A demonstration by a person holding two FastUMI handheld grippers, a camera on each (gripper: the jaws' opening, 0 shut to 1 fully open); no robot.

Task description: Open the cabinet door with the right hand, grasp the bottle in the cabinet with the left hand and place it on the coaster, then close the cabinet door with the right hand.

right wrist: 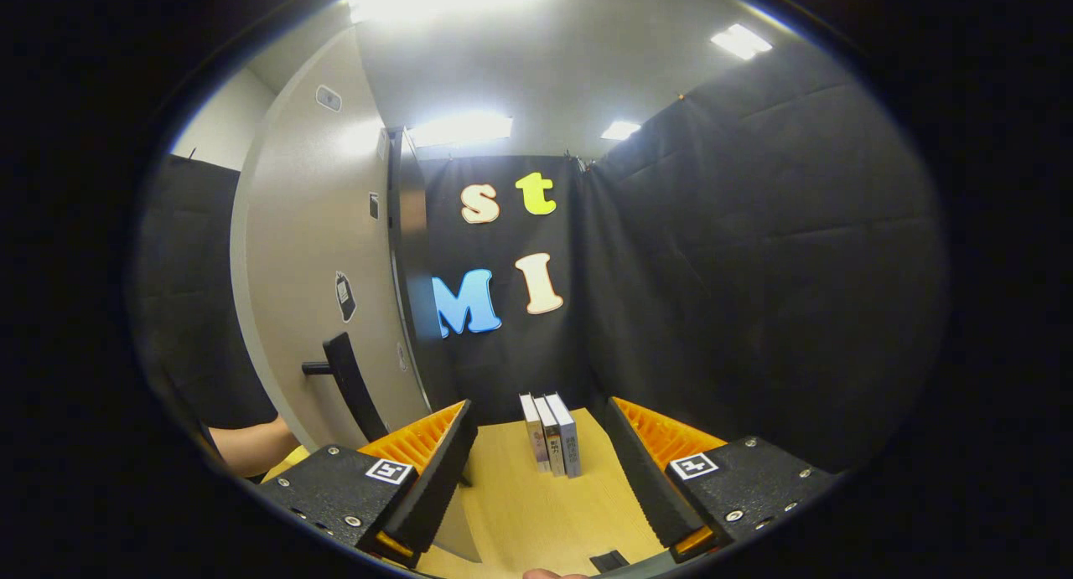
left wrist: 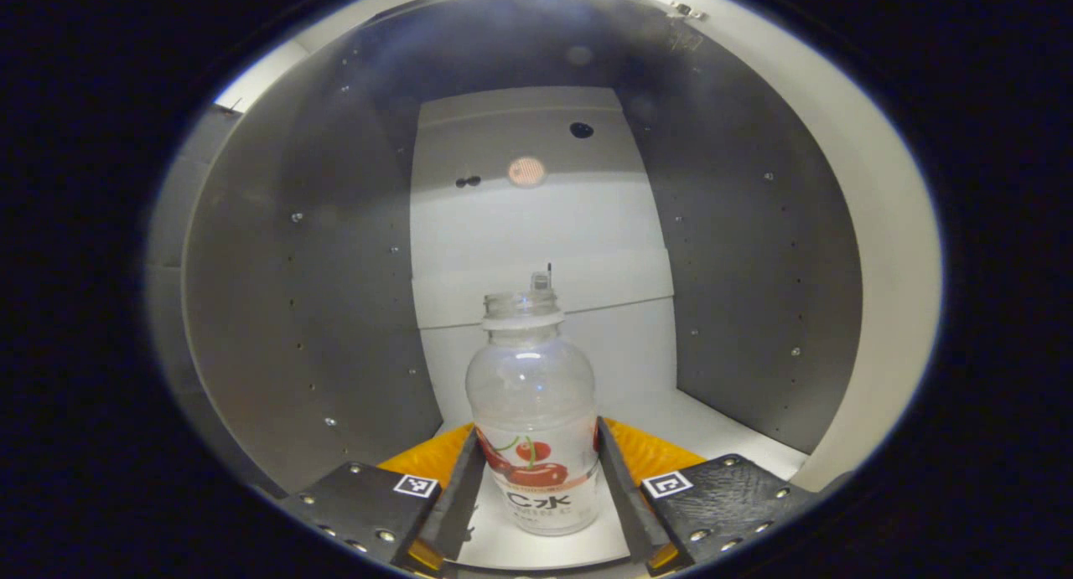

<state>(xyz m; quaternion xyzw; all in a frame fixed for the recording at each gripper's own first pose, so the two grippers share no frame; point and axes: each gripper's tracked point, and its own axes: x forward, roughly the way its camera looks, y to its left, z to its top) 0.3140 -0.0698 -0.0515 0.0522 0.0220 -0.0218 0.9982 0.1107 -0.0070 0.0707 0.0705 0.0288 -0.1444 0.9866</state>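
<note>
We are finding the upright bottle (left wrist: 534,411) at lower centre standing between the left gripper (left wrist: 536,512)'s 2 fingers, jaws flanking its label; contact unconfirmed. The right gripper (right wrist: 536,478) is idling, jaws spread.

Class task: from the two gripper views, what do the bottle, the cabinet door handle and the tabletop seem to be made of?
Bottle: clear plastic, probably; see-through walls, printed label, no cap.
Handle: matte black, plastic or painted metal; the look leaves it open.
Tabletop: pale wood or laminate; even tan, faint sheen.
</note>
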